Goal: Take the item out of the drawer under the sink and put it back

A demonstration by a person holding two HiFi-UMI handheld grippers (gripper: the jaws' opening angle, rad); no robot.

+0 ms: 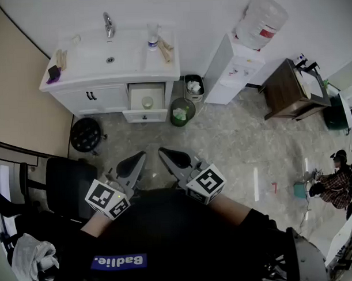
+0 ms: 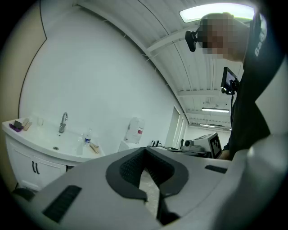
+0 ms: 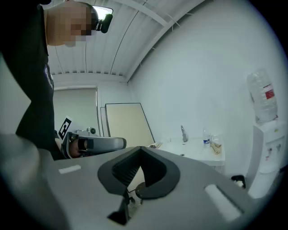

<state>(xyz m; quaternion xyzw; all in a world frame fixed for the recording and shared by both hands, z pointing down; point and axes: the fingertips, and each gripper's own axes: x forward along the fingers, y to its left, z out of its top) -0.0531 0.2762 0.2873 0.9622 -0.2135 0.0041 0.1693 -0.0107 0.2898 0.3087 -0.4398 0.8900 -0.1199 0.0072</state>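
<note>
**A:** Sink cabinet (image 1: pixel 94 99) up top, with its drawer (image 1: pixel 145 115) hanging open at the right end.

**B:** Both claws are well apart from it. The left gripper (image 1: pixel 143 155) is pressed together and empty, and the right gripper (image 1: pixel 161 150) is the same.

**A:** And the small round item (image 1: pixel 147 102) sits inside, near the drawer's front edge.

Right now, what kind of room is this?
Probably a washroom corner in a workplace: a white sink with a tap, an open drawer beneath, and a water dispenser alongside.
</note>
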